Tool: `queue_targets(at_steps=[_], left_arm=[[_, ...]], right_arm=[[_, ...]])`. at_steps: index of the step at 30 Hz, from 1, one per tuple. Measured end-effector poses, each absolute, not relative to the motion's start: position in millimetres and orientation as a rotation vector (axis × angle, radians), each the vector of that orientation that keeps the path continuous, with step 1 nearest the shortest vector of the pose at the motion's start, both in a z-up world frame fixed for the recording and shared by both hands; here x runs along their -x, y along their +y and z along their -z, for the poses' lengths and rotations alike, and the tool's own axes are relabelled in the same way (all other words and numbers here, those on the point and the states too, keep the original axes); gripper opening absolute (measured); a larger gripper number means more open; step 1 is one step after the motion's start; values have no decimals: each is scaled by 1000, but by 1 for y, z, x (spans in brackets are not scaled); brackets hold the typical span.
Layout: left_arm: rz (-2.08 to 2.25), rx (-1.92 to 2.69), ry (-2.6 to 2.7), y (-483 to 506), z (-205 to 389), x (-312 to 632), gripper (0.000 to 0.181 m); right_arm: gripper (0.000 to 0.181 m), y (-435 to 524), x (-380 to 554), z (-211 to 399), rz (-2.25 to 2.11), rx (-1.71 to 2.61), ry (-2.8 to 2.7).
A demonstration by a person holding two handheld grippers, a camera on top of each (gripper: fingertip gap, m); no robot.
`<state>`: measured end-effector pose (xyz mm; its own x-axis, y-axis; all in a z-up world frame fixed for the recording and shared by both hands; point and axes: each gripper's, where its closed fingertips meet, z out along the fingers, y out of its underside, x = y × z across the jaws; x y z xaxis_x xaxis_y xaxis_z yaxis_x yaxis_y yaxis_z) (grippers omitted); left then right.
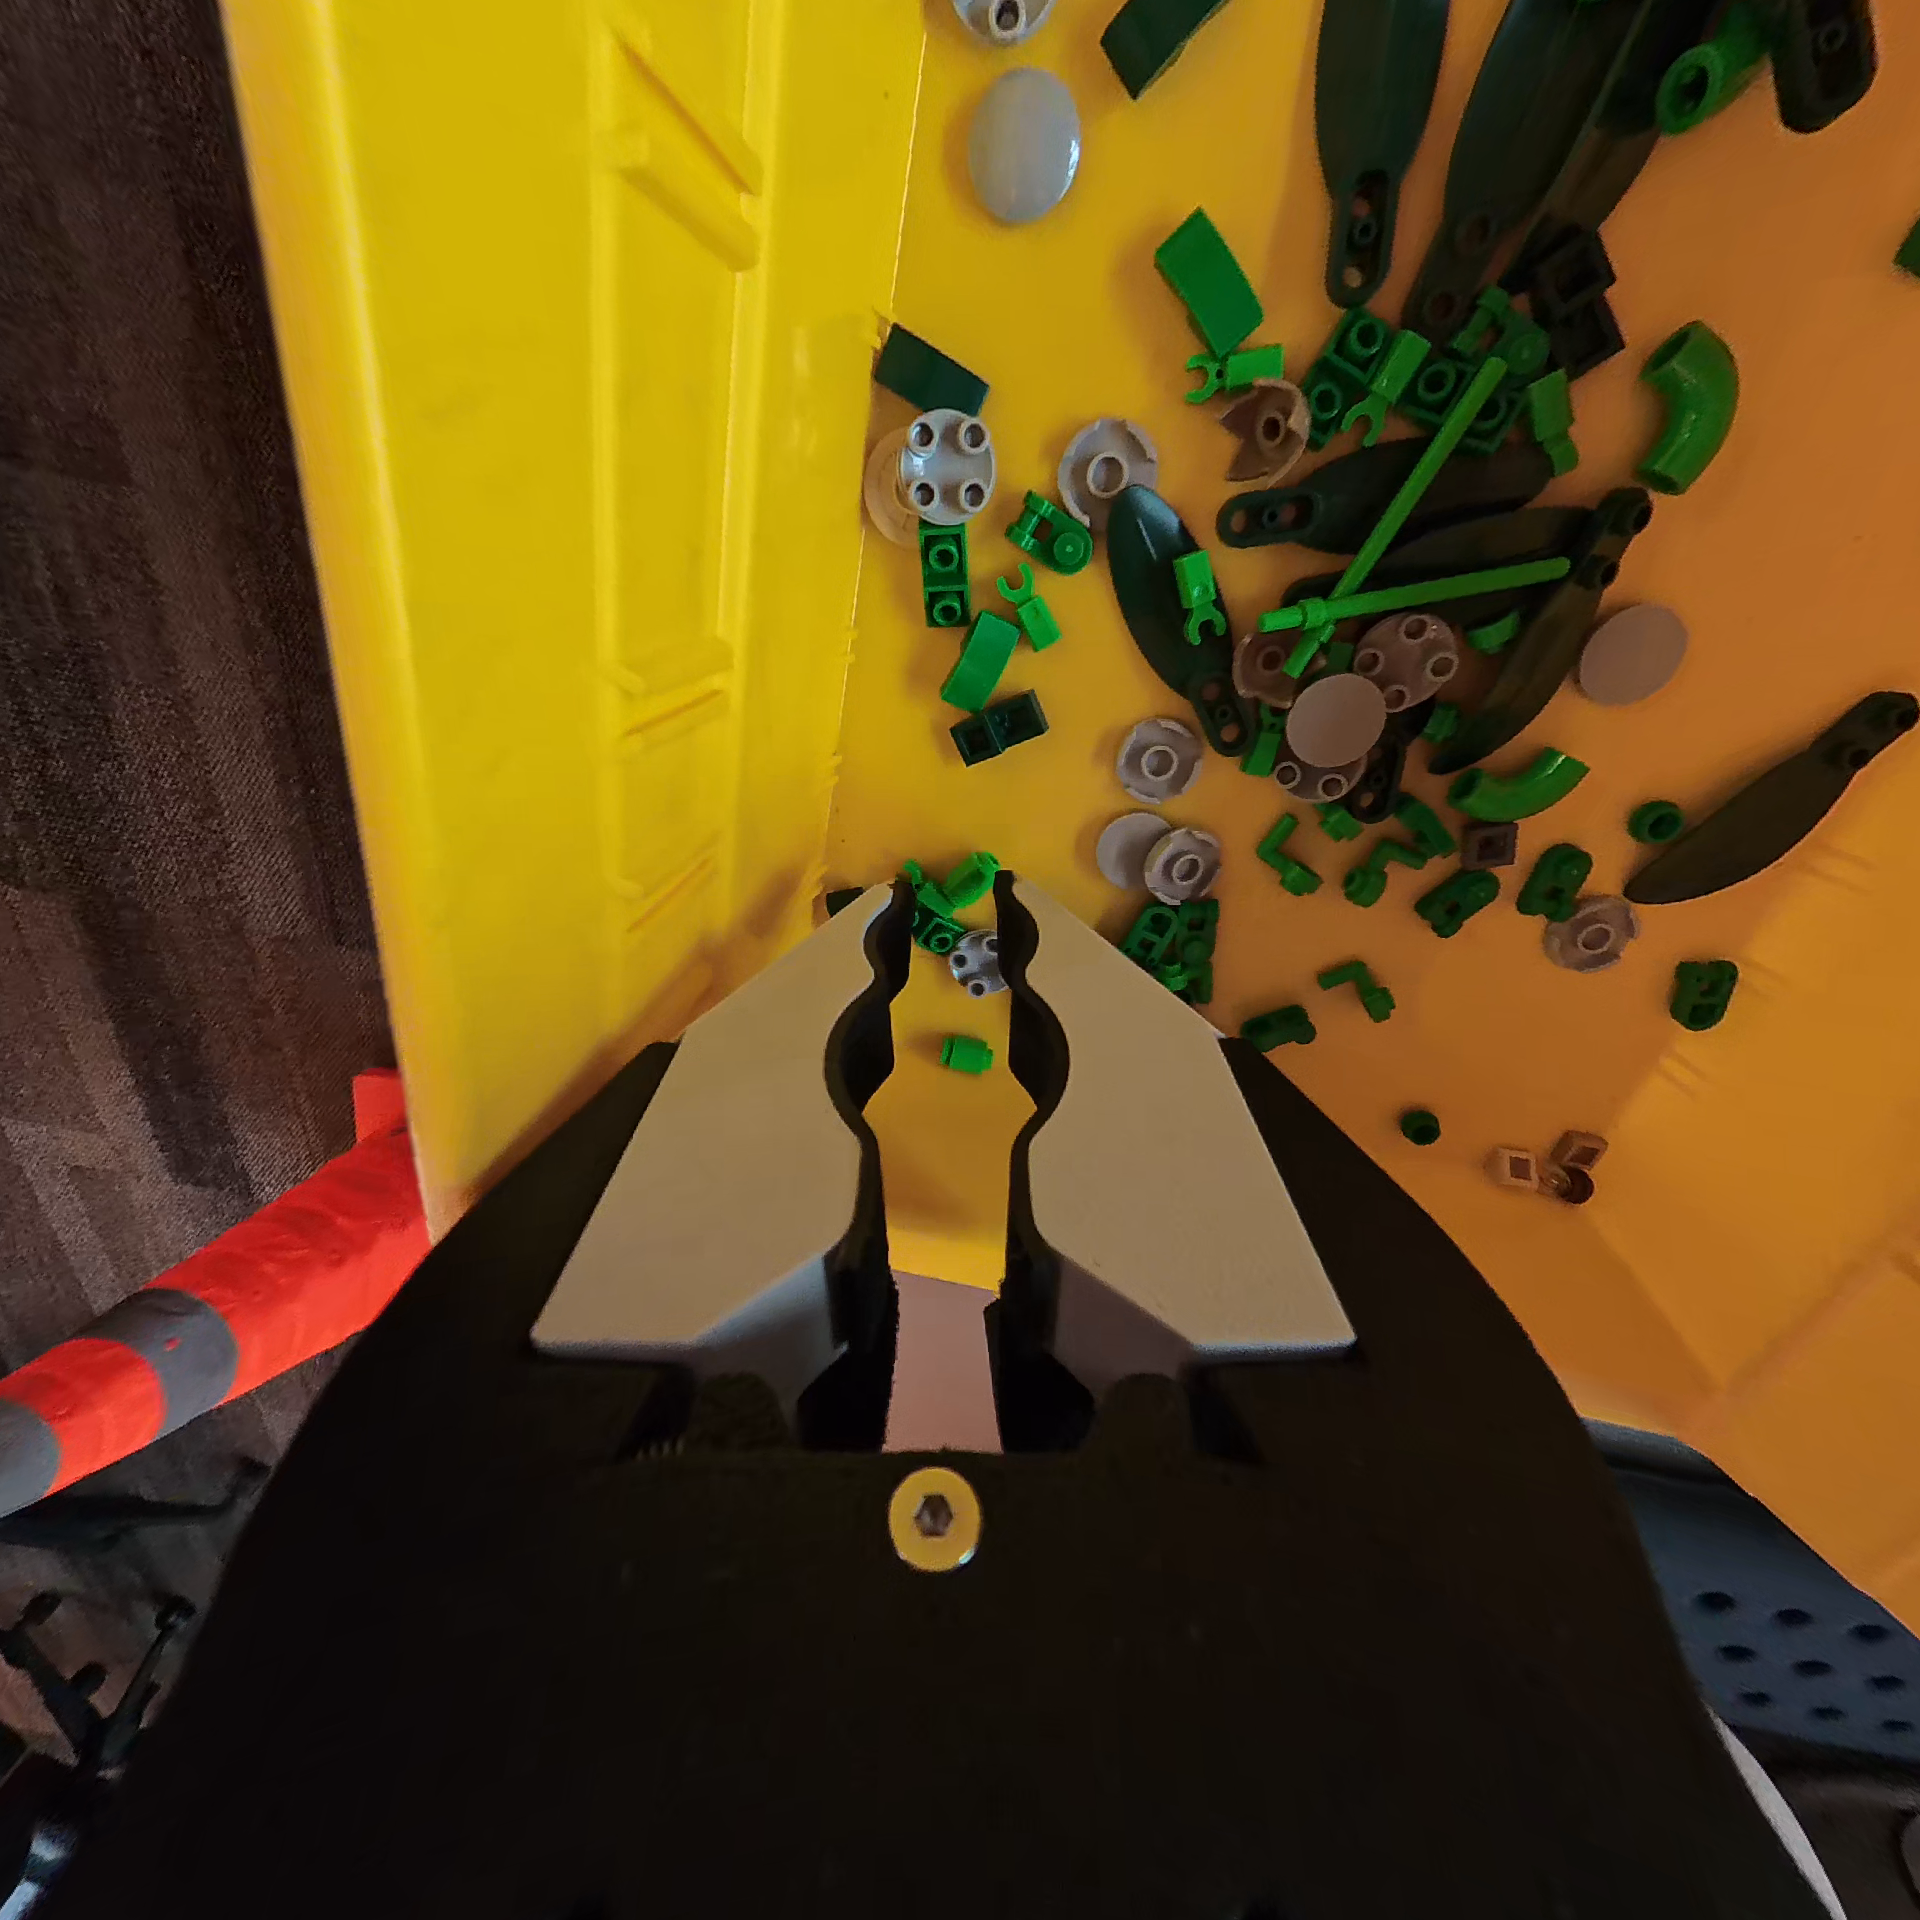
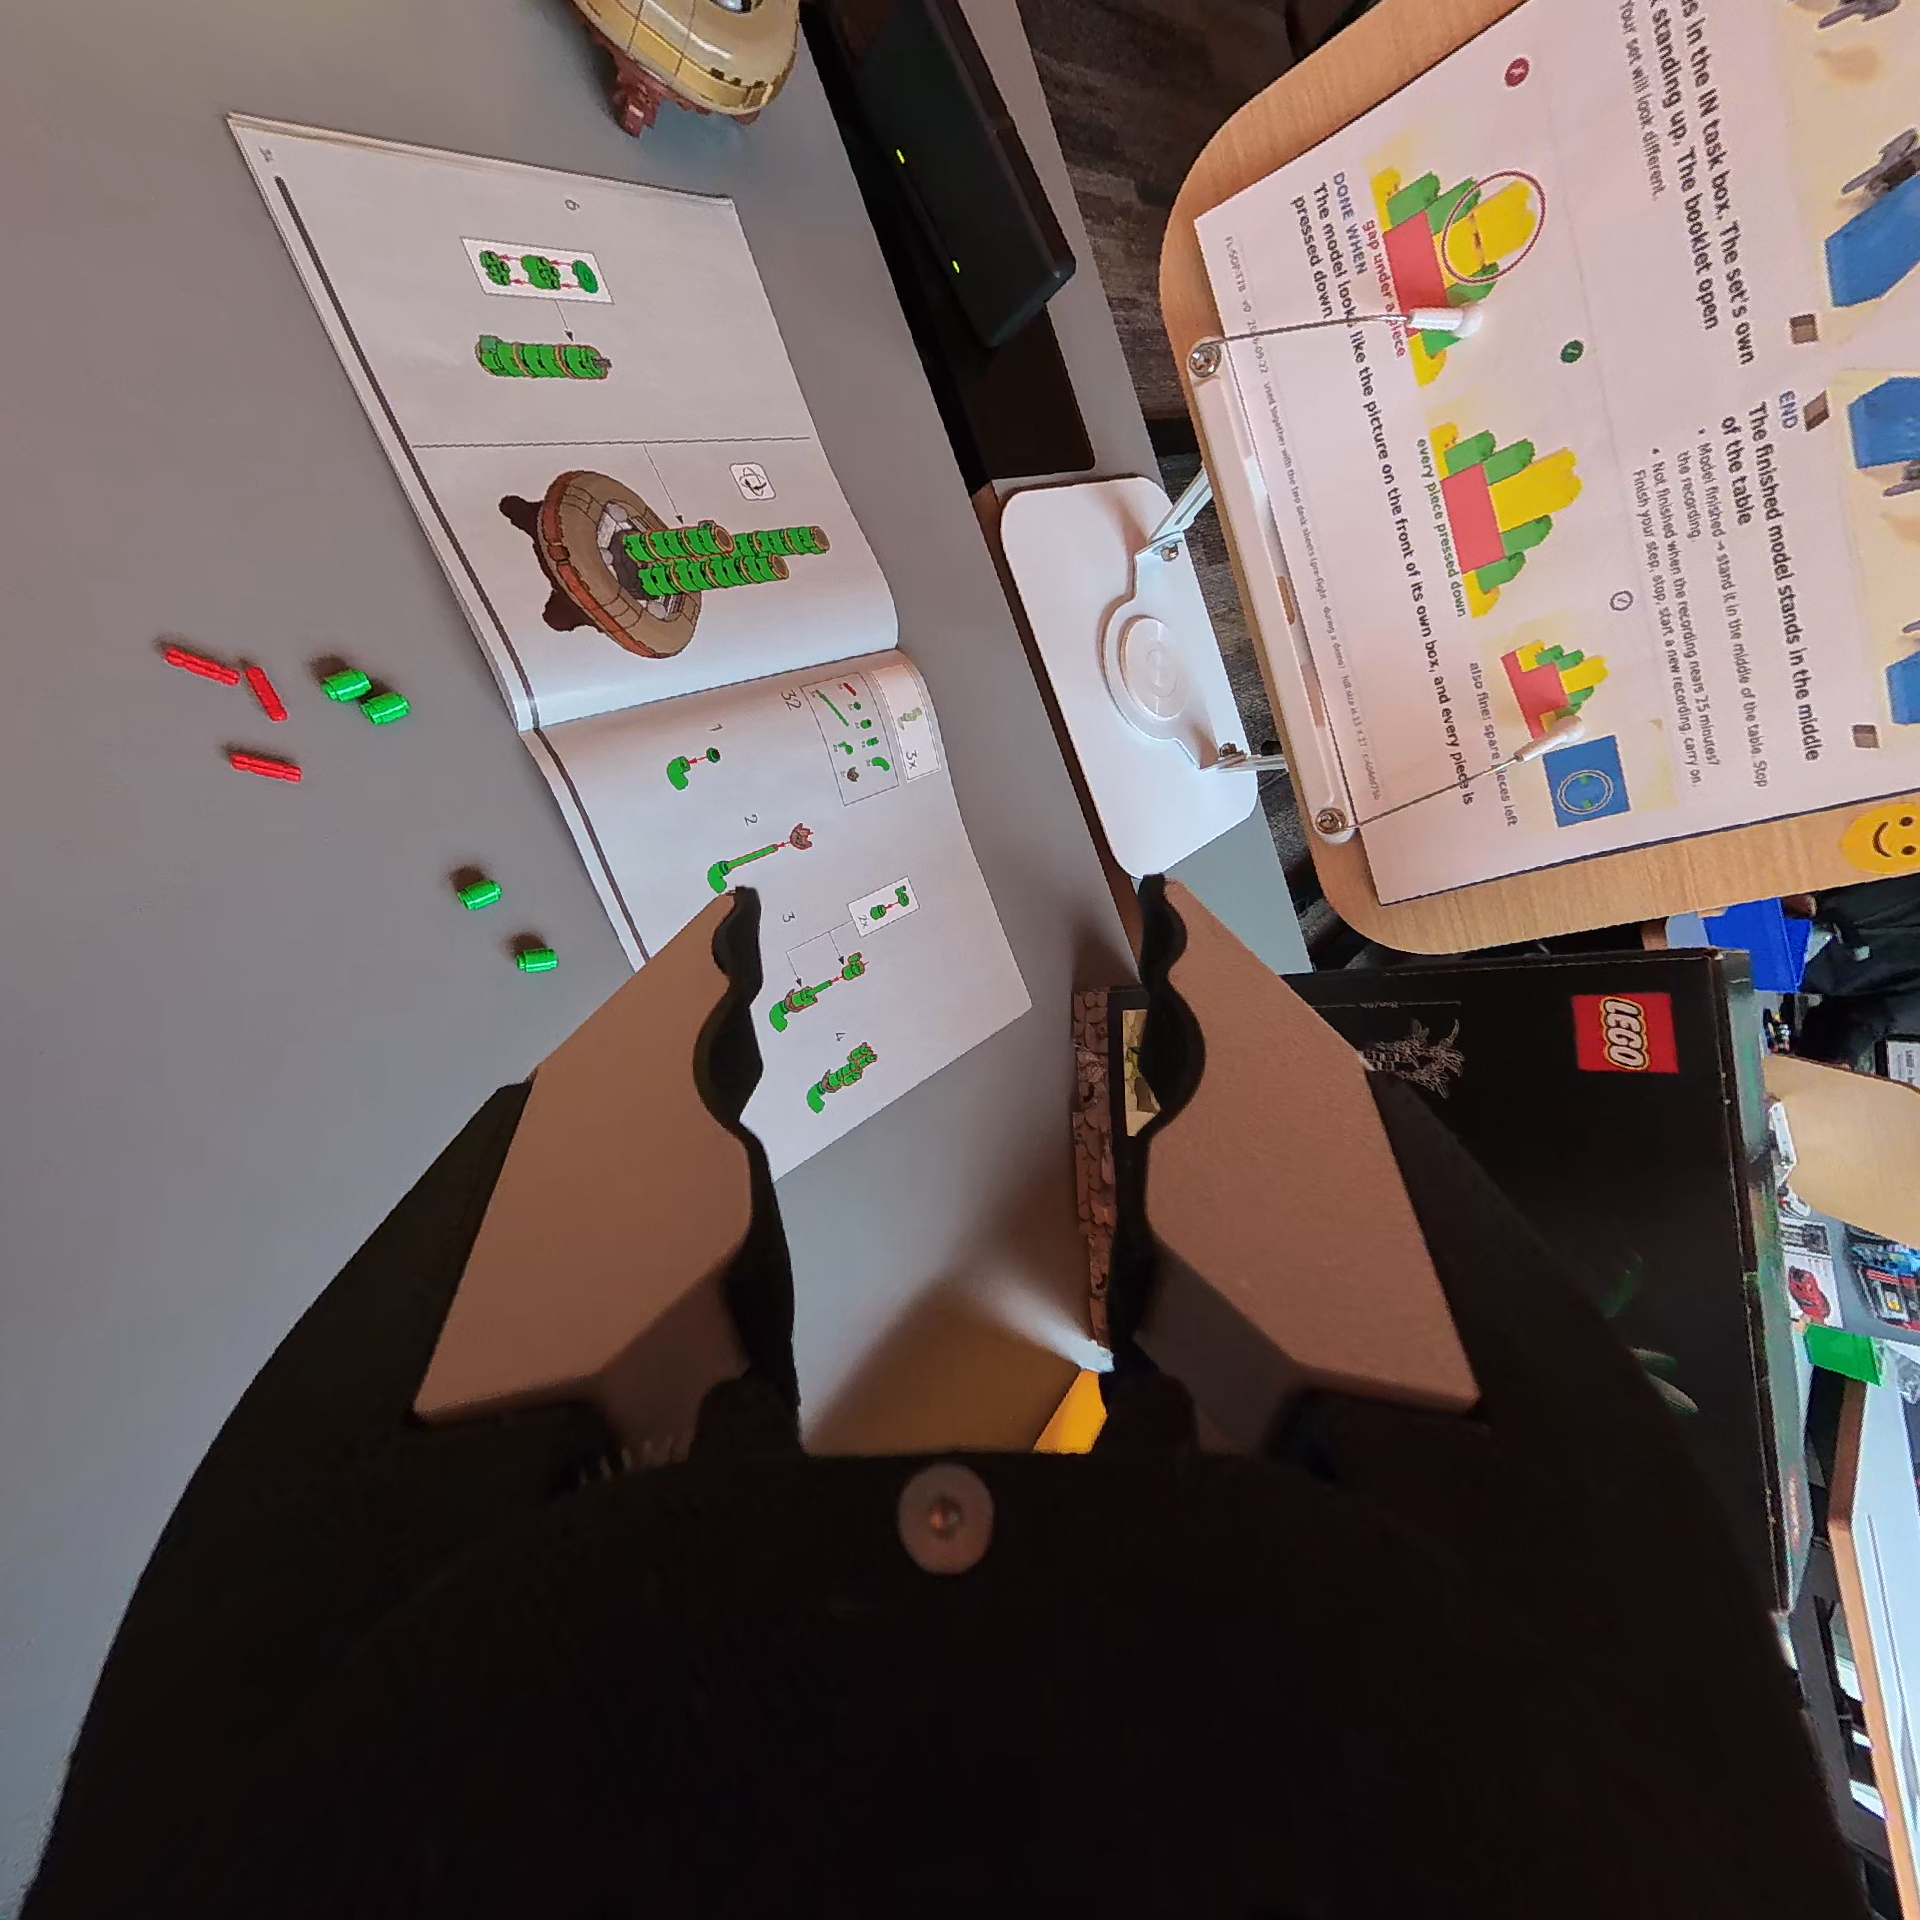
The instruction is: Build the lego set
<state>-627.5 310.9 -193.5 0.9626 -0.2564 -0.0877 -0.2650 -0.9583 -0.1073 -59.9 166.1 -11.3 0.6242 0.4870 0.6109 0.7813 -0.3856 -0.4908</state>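
Note:
In the left wrist view, my left gripper (image 1: 953, 883) hangs open and empty over a yellow bin (image 1: 1714, 1195) full of loose green, dark green and grey pieces. A small green round piece (image 1: 966, 1054) lies between the fingers, untouched; a grey round stud piece (image 1: 977, 961) and green bits (image 1: 961, 883) lie near the tips. In the right wrist view, my right gripper (image 2: 940, 894) is wide open and empty above the open instruction booklet (image 2: 623, 520) on the grey table (image 2: 156, 1039). Small green cylinders (image 2: 364, 698) and red pins (image 2: 265, 767) lie on the table to the left.
The bin's yellow wall (image 1: 582, 520) rises on the left. A partly built tan and brown base (image 2: 691, 52) stands beyond the booklet. A white stand (image 2: 1143, 675) holds a wooden board with an instruction sheet (image 2: 1558, 468). A black set box (image 2: 1507, 1195) lies at the right. Across from one pair of fingers to the other is roughly 60 cm.

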Motion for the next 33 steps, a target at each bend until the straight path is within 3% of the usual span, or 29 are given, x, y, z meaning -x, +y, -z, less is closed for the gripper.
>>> queue_targets(at_steps=[33], left_arm=[[-121,2990,519,311,203,625,7]], right_arm=[[73,164,63,18,481,2074,-1038]])
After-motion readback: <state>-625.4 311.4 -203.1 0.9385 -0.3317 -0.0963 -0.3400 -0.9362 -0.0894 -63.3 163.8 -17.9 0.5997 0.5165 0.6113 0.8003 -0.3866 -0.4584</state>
